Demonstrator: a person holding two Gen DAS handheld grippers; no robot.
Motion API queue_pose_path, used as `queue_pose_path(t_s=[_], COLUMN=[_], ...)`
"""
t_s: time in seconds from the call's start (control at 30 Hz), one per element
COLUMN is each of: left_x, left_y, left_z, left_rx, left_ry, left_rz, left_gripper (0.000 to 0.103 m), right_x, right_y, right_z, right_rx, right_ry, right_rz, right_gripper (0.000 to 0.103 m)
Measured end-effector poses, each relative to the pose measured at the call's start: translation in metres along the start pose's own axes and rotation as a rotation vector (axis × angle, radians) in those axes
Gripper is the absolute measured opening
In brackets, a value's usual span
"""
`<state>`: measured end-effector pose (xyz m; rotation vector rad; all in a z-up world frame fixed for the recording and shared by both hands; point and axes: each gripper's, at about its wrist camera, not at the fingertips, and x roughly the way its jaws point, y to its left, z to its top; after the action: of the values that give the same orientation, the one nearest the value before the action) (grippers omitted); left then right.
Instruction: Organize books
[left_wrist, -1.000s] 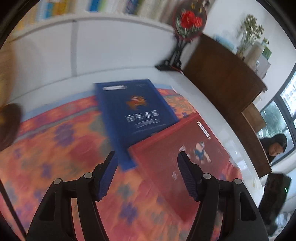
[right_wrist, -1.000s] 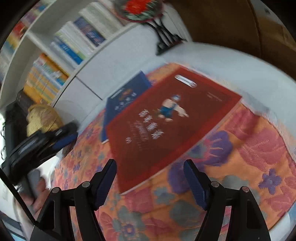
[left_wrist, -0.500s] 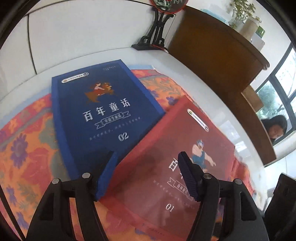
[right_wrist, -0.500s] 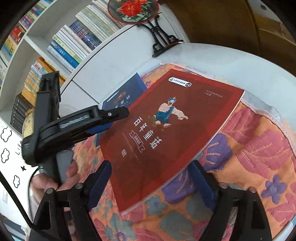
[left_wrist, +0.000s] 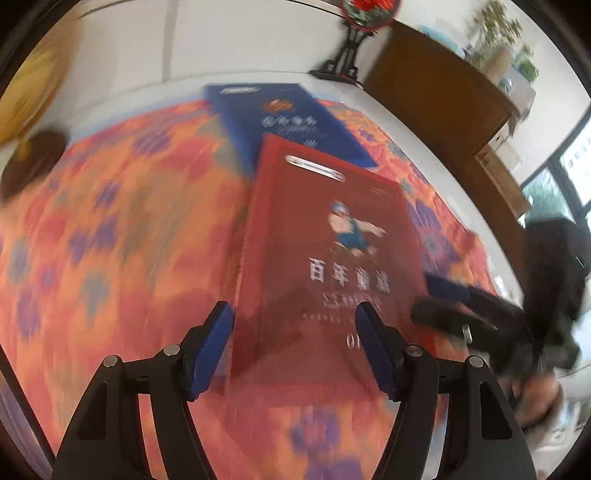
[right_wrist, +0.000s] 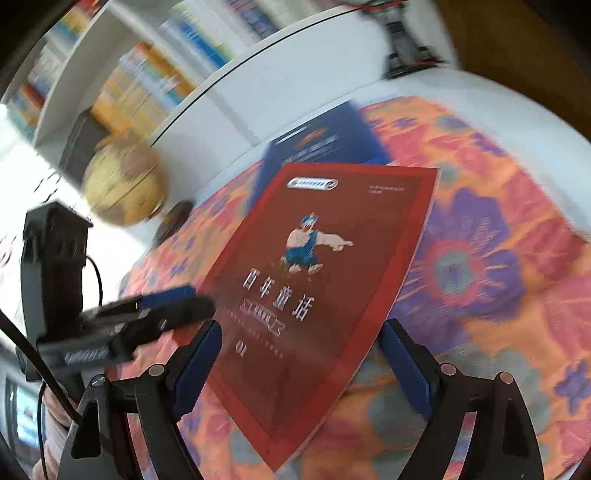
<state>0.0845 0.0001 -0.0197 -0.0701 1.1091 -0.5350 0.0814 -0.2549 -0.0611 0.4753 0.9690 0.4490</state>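
A red book (left_wrist: 325, 258) marked 01 lies on the flowered cloth, partly over a blue book (left_wrist: 284, 122) behind it. Both show in the right wrist view, red book (right_wrist: 317, 288) in front of blue book (right_wrist: 325, 140). My left gripper (left_wrist: 295, 347) is open over the red book's near left edge. My right gripper (right_wrist: 299, 369) is open with the red book's near end between its fingers. The right gripper also shows in the left wrist view (left_wrist: 458, 306), at the book's right edge. The left gripper shows in the right wrist view (right_wrist: 173, 306).
A flowered orange cloth (left_wrist: 110, 240) covers the white table. A globe (right_wrist: 122, 181) stands at the left, a fan ornament stand (left_wrist: 343, 62) at the back, a bookshelf (right_wrist: 155, 77) behind, and a brown cabinet (left_wrist: 436, 92) to the right.
The red book has swung round so its long side points away from me and it overlaps more of the blue book. Both grippers shifted around its near end and remain open.
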Motion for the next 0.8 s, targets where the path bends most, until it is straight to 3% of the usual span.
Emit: queue_pose_path(t_s=[0.17, 0.27, 0.33, 0.63, 0.8], left_x=[-0.018, -0.017, -0.013, -0.002, -0.005], left_y=[0.041, 0.07, 0.073, 0.074, 0.07], left_z=[-0.035, -0.034, -0.029, -0.021, -0.027], left_rx=[-0.115, -0.213, -0.203, -0.173, -0.159], left_ry=[-0.003, -0.019, -0.016, -0.04, -0.051], left_rz=[-0.03, -0.121, -0.14, -0.182, -0.161], left_gripper=[0.066, 0.066, 0.066, 0.065, 0.064], right_x=[0.022, 0.018, 0.011, 0.024, 0.029], right_y=[-0.001, -0.02, -0.032, -0.011, -0.002], right_z=[0.01, 0.008, 0.0, 0.002, 0.004], right_rx=[0.027, 0.088, 0.128, 0.044, 0.01], right_ry=[0.117, 0.163, 0.177, 0.184, 0.111], right_rz=[0.259, 0.279, 0.342, 0.297, 0.278], right_gripper=[0.084, 0.062, 0.057, 0.056, 0.057])
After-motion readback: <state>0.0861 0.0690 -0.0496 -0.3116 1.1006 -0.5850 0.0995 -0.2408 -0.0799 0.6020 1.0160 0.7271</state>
